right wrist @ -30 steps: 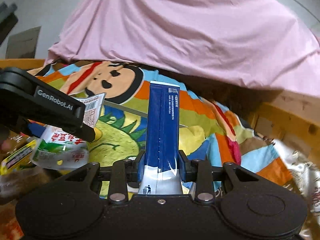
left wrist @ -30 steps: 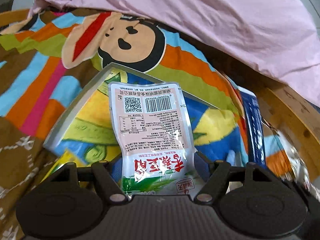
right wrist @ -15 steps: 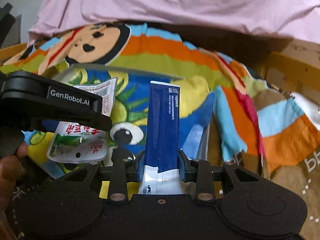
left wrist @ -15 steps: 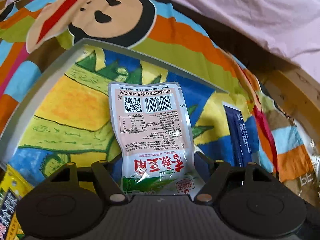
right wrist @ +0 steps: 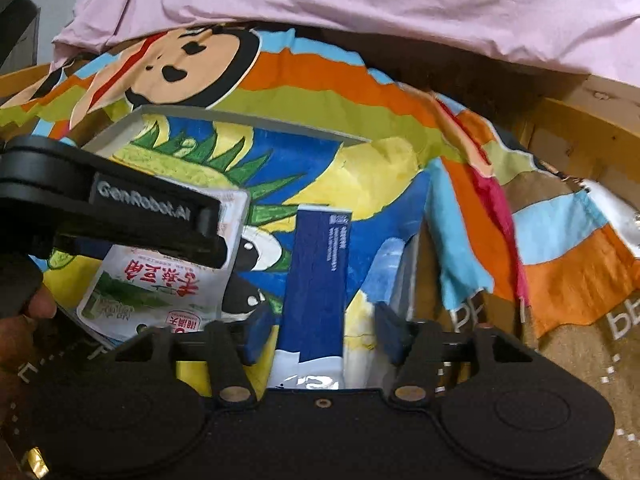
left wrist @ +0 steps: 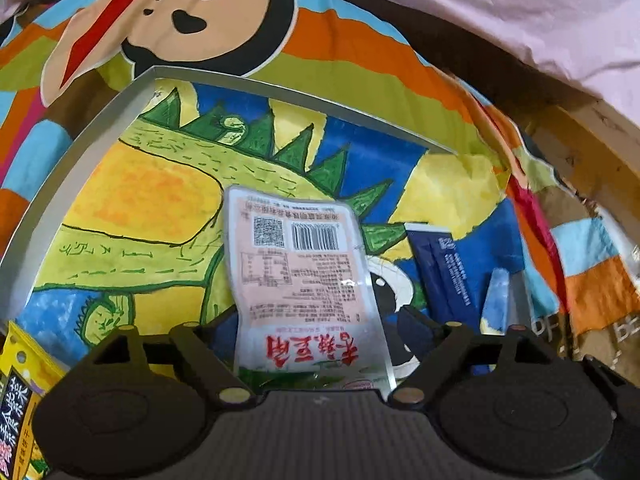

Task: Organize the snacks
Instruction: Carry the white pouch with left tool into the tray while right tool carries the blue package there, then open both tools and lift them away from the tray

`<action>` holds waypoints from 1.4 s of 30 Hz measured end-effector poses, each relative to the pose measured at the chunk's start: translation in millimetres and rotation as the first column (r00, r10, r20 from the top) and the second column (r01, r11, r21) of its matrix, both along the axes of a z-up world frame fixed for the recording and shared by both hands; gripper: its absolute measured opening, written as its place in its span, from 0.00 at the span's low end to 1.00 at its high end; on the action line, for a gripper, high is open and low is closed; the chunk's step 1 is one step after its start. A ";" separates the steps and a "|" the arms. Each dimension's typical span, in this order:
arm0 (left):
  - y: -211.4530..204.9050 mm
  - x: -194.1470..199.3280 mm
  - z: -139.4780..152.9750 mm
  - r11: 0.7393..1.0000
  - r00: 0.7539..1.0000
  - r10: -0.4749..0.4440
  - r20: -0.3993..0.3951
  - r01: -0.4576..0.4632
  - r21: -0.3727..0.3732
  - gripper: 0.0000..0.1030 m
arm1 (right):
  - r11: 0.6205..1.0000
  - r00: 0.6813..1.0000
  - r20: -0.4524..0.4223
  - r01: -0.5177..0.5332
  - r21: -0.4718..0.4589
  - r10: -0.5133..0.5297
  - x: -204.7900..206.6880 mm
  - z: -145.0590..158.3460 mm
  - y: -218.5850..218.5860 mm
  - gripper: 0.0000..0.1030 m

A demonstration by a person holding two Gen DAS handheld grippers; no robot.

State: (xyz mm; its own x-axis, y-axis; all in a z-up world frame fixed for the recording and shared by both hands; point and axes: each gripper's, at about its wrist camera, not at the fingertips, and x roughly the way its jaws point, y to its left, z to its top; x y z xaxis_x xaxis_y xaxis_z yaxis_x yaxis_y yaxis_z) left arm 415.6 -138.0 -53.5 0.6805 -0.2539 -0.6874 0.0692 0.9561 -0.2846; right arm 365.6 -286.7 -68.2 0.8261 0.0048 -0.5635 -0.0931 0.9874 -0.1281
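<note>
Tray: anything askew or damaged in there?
Nothing damaged. The white snack pouch and blue packet lie flat in the painted tray, side by side, apart. Both grippers' jaws have just opened, with the packs still between them.

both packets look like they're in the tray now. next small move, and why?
Probably draw both grippers straight back. The left gripper and right gripper have just been opening; a gap shows beside the pink snack packet and the blue packet, and both seem to lie on the painted tray.
</note>
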 end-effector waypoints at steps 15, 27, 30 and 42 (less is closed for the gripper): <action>39.8 -87.5 72.9 0.997 0.969 0.070 0.237 -0.059 -0.053 0.99 | 0.983 0.962 0.259 0.043 0.176 -0.088 -82.7 81.6 -30.7 0.99; 63.3 -208.5 107.8 0.993 0.914 0.033 0.404 -0.076 0.090 1.00 | 0.962 0.908 0.398 0.014 0.273 -0.127 -202.2 121.9 -28.3 0.99; 67.1 -233.2 105.9 0.991 0.917 0.011 0.399 -0.062 0.114 1.00 | 0.959 0.905 0.403 0.021 0.282 -0.139 -230.0 120.1 -22.5 0.99; 89.8 -297.8 84.9 0.985 0.938 -0.053 0.343 -0.007 0.170 1.00 | 0.932 0.949 0.228 0.135 0.337 -0.219 -295.4 86.2 6.3 0.99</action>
State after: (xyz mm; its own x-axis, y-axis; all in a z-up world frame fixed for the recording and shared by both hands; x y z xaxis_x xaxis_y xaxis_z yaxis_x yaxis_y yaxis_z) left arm 117.8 -48.2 31.4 0.8783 -0.1748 -0.4449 0.1571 0.9846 -0.0767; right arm 70.2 -280.3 18.0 0.9457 -0.0139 -0.3249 0.0812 0.9775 0.1946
